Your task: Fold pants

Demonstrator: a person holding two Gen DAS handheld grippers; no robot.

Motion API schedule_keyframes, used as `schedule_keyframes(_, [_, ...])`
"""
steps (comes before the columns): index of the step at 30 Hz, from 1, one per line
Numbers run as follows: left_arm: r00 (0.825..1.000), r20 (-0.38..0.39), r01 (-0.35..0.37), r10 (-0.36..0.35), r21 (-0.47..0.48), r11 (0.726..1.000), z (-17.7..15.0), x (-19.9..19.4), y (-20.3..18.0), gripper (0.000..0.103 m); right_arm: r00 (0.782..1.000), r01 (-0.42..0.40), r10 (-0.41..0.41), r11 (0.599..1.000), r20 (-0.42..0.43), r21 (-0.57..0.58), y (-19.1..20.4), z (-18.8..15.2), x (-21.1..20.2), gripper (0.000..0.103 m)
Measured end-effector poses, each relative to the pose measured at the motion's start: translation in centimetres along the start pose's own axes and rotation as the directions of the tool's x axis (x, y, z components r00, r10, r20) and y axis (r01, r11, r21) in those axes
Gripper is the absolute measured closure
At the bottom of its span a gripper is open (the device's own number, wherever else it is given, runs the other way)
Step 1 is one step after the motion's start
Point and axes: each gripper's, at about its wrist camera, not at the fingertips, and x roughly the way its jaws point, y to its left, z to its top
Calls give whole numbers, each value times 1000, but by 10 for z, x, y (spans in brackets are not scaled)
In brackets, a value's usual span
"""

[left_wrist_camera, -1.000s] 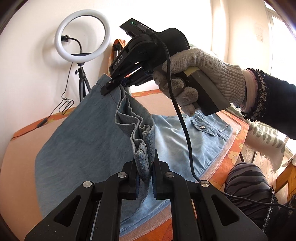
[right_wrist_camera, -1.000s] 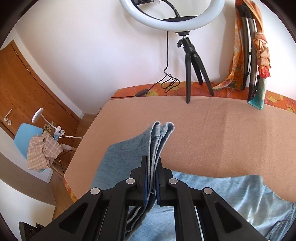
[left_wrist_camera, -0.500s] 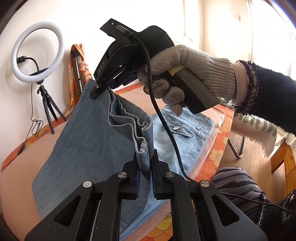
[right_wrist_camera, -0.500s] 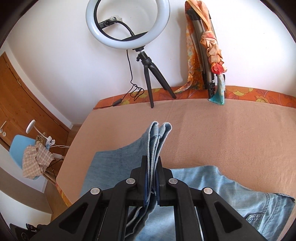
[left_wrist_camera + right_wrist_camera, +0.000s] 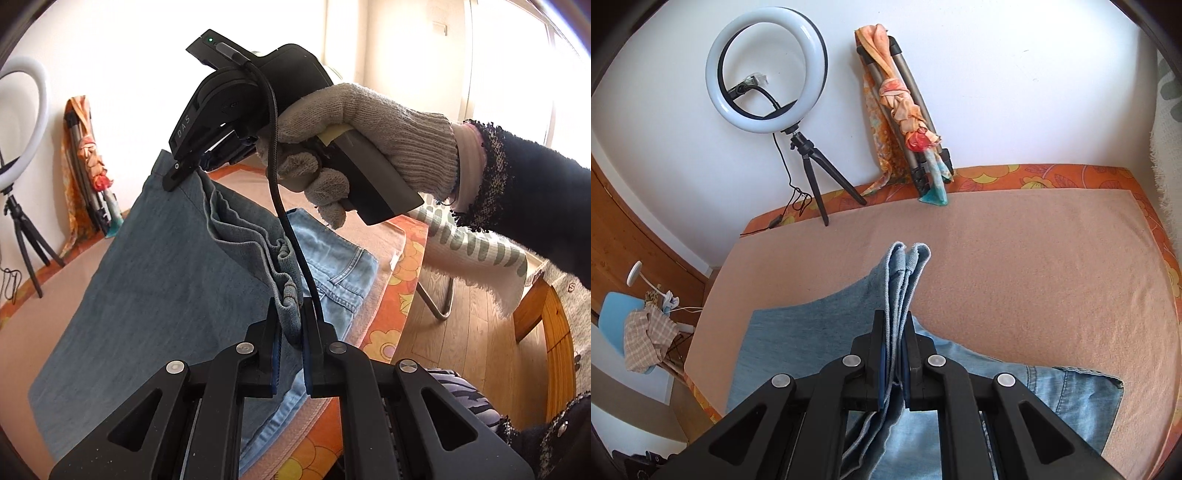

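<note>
Light blue denim pants hang from both grippers above a peach-covered bed. My left gripper is shut on a bunched corner of the leg hem. In the left wrist view a gloved hand holds my right gripper, shut on the other corner of that hem, with the cloth stretched between the two. In the right wrist view my right gripper pinches the folded hem. The waist part of the pants lies flat on the bed below.
A ring light on a tripod and a folded tripod wrapped in an orange scarf stand against the far wall. A blue chair with checked cloth is left of the bed. Wooden floor lies beyond the bed's right edge.
Both grippers have carried the held hem sideways over the bed toward the waist end. The ring light has slid left in both views, and more of the waistband shows.
</note>
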Motion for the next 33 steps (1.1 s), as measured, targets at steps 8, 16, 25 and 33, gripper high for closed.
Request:
schedule_keyframes(8, [997,-18,80,-79,62,995,18,28,-29,97,999,45,-46,996,3,82,-57,-10,-19,99])
schedule_keyframes(16, [990,-73,127,-120,103,987,20,61,-46,97,997,80,-78,987,-25,137,-99,-29,-20,99])
schedule_keyframes(25, [994,-96,60,-56,36,998,11,41,-15,97,998,34,-22,974,-58,224,-143,-47,13,92])
schedule_keyframes(33, [987,-77,-144,138,-83,986,-11,-33,60,87,997,-57,72,949,-39,310,-175,-73,8,66])
